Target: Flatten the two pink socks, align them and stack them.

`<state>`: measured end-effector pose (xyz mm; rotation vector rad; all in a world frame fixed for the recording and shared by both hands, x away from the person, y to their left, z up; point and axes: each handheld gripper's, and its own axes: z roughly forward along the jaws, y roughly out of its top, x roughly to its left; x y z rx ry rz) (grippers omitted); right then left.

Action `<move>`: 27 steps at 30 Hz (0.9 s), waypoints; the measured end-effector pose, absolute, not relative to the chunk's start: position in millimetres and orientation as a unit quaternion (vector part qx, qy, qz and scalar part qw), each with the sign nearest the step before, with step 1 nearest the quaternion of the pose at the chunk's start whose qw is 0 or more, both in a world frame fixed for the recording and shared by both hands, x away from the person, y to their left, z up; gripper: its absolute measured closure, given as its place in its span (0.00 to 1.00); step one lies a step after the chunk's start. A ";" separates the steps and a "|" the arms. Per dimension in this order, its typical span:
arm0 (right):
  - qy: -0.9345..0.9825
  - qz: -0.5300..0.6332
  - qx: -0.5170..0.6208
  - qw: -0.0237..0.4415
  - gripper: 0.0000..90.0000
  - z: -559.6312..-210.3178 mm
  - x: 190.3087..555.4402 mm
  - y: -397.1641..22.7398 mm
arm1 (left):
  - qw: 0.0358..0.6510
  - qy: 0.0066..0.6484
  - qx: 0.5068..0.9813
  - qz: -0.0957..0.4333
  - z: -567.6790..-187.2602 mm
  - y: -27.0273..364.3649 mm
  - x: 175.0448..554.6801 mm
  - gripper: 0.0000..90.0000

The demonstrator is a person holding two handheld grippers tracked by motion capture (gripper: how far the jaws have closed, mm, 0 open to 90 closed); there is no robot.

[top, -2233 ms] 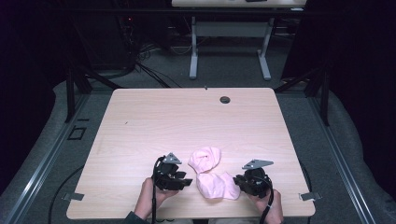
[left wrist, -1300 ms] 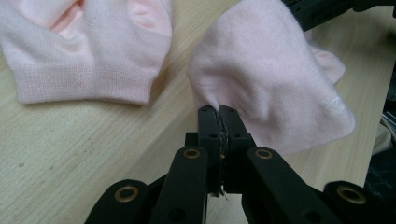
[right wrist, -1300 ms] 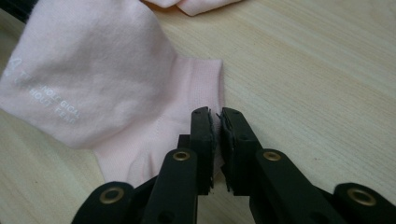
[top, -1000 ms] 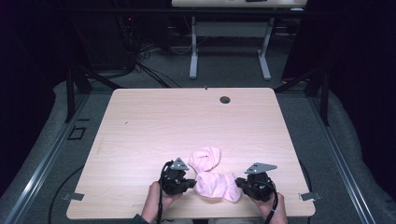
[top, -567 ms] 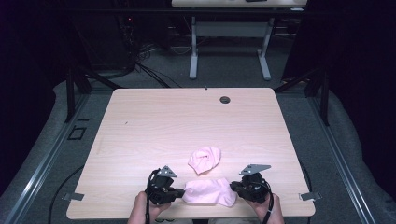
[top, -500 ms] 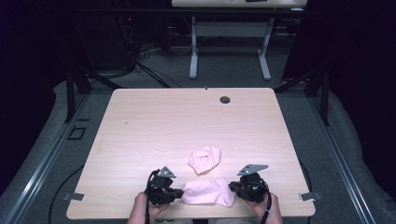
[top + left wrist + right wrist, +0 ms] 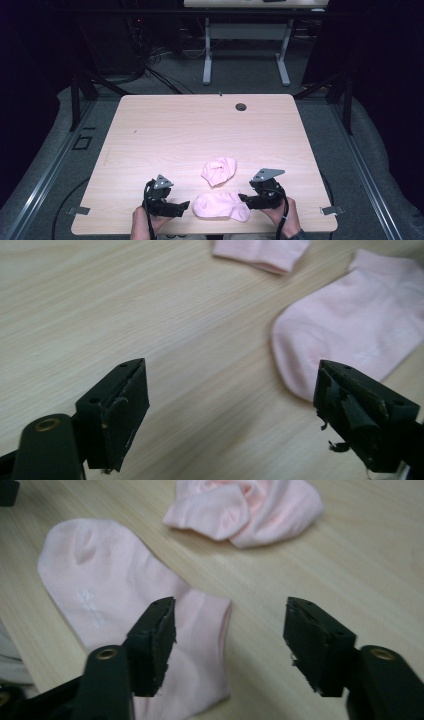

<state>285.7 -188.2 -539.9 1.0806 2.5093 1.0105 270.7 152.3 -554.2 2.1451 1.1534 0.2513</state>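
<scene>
Flat pink sock (image 7: 221,206), near edge at 6 o'clock: laid out and released, left gripper (image 7: 183,206) and right gripper (image 7: 243,199) jaws having just opened, nothing between them; crumpled sock (image 7: 219,170) at 12 o'clock awaits pairing.

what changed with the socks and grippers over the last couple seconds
One pink sock was pulled off the pile toward the near edge and stretched flat. The left gripper and right gripper have just been opening and have let go of it; nothing is between their jaws. The crumpled sock and the table stayed put.
</scene>
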 end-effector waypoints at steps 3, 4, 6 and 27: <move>0.867 0.338 0.348 0.117 0.21 -532.2 296.3 -173.6 | 0.330 0.453 0.820 0.117 -558.2 156.6 270.7 0.07; 0.868 0.339 0.342 0.119 0.18 -530.6 300.3 -167.7 | 0.325 0.454 0.821 0.118 -559.0 158.3 271.6 0.05; 0.874 0.338 0.329 0.116 0.15 -527.4 309.2 -156.0 | 0.320 0.460 0.819 0.126 -561.0 160.8 272.5 0.00; 0.923 0.259 0.272 0.081 0.78 -560.0 364.6 -74.1 | 0.313 0.476 0.811 0.134 -566.6 174.3 274.4 0.00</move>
